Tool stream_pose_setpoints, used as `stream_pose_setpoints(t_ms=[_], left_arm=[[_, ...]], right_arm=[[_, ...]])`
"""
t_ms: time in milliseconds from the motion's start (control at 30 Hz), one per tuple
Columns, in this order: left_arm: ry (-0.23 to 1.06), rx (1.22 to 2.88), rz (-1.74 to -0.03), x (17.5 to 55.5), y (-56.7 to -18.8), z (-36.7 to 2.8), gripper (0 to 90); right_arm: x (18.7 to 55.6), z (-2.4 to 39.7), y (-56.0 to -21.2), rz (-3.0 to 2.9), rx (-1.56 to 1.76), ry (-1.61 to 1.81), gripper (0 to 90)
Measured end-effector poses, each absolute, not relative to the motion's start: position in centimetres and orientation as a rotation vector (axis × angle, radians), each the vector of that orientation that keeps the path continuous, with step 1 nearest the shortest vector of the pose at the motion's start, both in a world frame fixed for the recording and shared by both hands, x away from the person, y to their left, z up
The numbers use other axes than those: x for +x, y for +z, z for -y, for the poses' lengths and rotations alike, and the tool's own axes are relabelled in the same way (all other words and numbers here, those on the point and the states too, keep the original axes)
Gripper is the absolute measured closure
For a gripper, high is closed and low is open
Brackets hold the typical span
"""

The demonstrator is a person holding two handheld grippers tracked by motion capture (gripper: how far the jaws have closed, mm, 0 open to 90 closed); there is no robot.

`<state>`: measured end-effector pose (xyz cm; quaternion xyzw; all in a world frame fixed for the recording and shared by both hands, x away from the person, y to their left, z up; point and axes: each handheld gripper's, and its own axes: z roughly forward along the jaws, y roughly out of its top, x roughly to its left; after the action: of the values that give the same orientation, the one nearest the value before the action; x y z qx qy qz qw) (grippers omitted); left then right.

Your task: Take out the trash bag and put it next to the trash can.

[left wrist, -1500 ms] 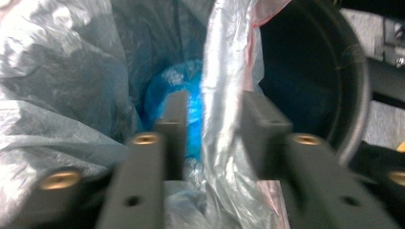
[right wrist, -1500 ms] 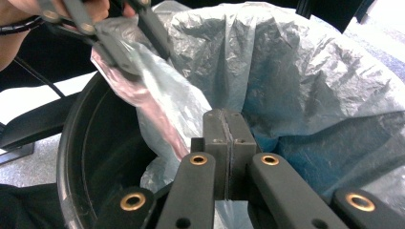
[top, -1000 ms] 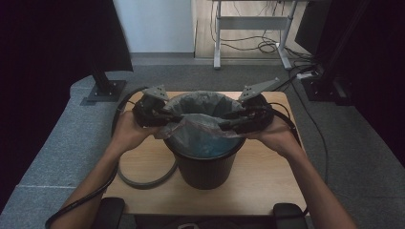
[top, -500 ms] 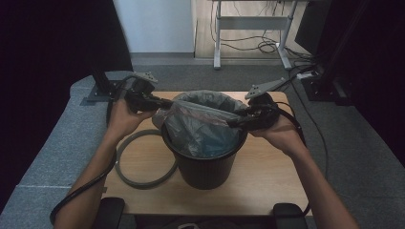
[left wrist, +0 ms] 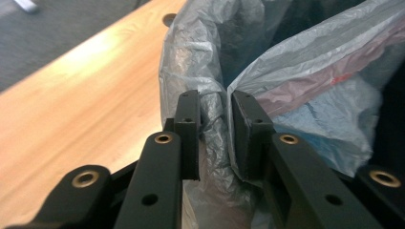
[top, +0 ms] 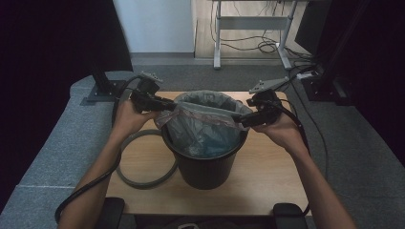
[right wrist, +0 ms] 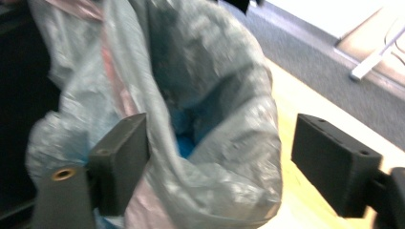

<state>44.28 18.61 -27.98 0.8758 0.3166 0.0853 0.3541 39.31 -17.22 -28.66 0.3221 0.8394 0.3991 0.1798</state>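
I am fitting the crinkled grey plastic liner (top: 203, 126) over the round black bucket (top: 205, 164); my left gripper (left wrist: 216, 119) pinches its edge loosely, jaws just easing apart, while my right gripper (right wrist: 217, 157), just opened wide, has let go. Next I must regrip and pull the rim down.

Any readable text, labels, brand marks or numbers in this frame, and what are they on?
No text can be read.
Grey bin bag: a small red mark on its pinkish drawstring band, too blurred to read.
Black bucket: no label visible.
Wooden table: no markings visible.
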Motion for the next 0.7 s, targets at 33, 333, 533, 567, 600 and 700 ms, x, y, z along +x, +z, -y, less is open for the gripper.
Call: stream_pose_setpoints(t_ms=[33,333,533,567,600,700], left_arm=[[0.239,2.267,-0.815,44.2,-27.9,-18.5,76.1],[0.31,2.238,-0.779,43.6,-27.4,-18.0,89.0],[0.33,2.234,-0.795,43.6,-27.5,-18.1,73.6],[0.332,2.233,-0.807,43.7,-27.6,-18.2,64.5],[0.315,2.241,-0.824,43.9,-27.7,-18.3,56.3],[0.292,2.236,-0.86,44.2,-28.2,-18.8,53.6]], right_arm=[[39.6,17.2,-29.0,-2.379,0.931,1.109,17.4],[40.6,16.7,-29.9,-2.397,0.976,1.038,62.5],[40.2,16.5,-28.4,-2.285,0.92,1.086,84.9],[40.1,16.3,-28.1,-2.288,0.911,1.09,85.4],[40.1,16.2,-27.9,-2.292,0.901,1.089,85.9],[40.0,15.6,-27.4,-2.304,0.87,1.123,86.3]])
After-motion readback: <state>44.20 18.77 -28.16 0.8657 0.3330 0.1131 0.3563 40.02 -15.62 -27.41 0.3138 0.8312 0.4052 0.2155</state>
